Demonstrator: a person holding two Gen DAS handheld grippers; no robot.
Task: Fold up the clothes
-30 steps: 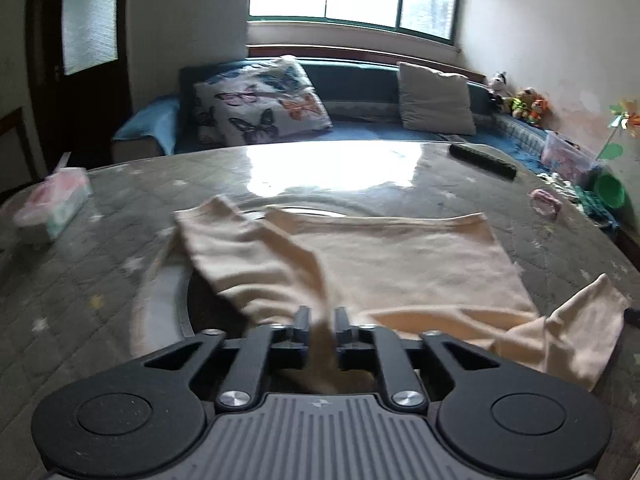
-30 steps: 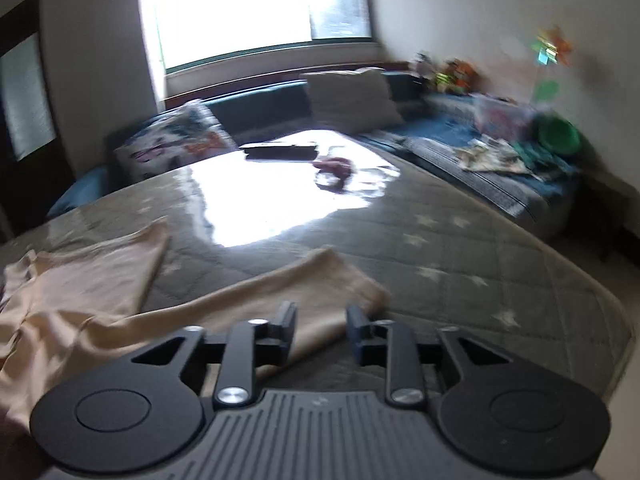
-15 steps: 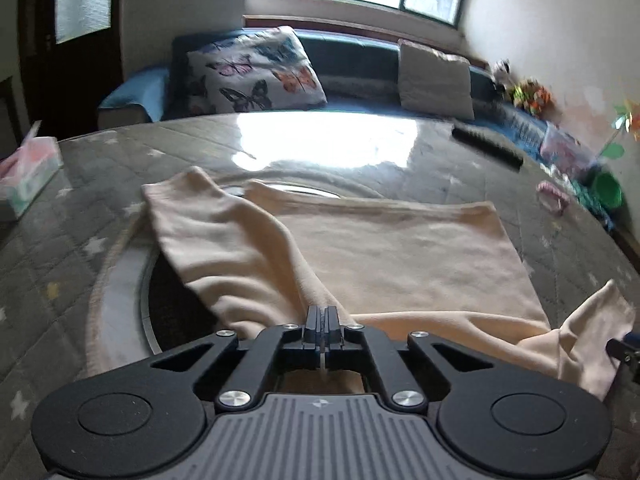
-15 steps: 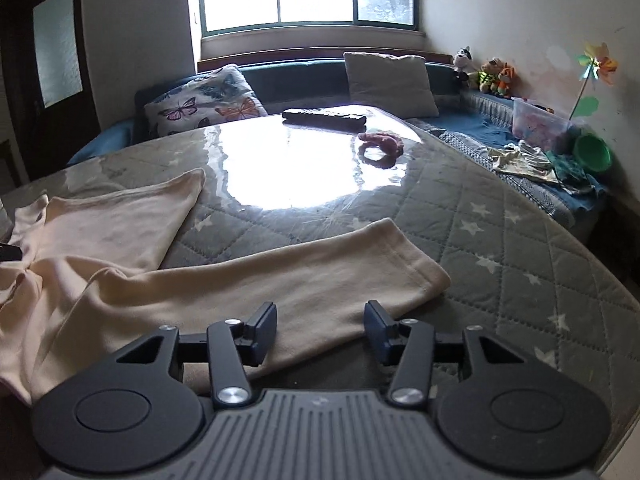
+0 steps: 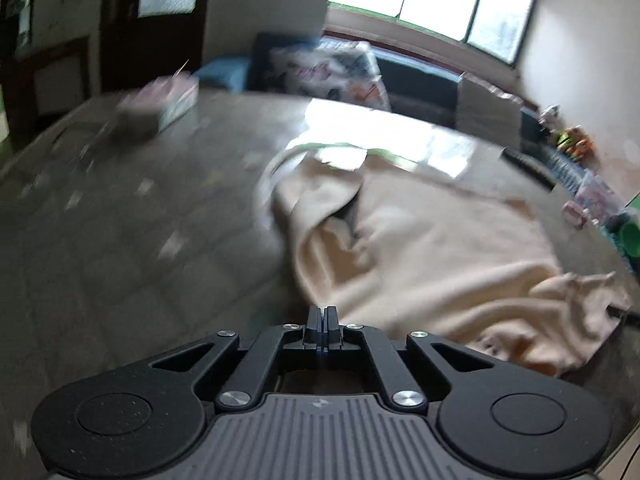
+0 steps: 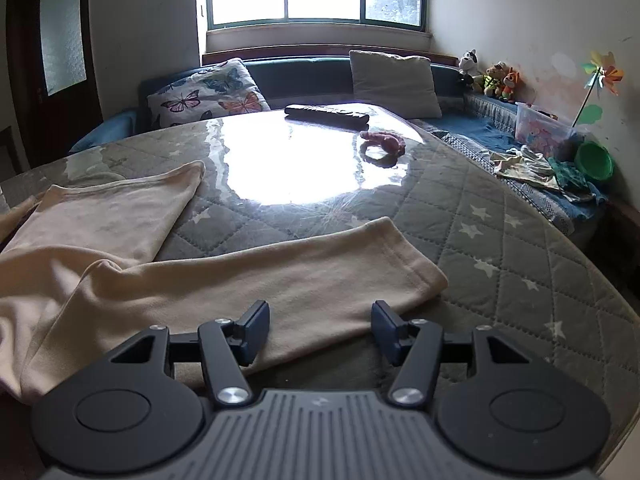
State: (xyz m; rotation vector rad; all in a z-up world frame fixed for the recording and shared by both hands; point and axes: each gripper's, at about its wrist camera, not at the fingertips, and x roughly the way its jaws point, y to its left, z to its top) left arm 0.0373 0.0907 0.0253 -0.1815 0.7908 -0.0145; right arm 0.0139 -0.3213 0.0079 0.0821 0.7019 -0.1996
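Right wrist view: the cream garment (image 6: 224,280) lies rumpled on the quilted surface (image 6: 500,248), one sleeve stretched under the right hand-held gripper (image 6: 320,330), whose jaws have just been opening and grip nothing. The left hand-held gripper (image 5: 321,318) is pinched closed at the garment's edge; whether cloth is caught, I cannot tell.

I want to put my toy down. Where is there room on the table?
Bare table lies right of the cream sleeve, and between the shirt body and the pink toy. Cloth crowds the near left.
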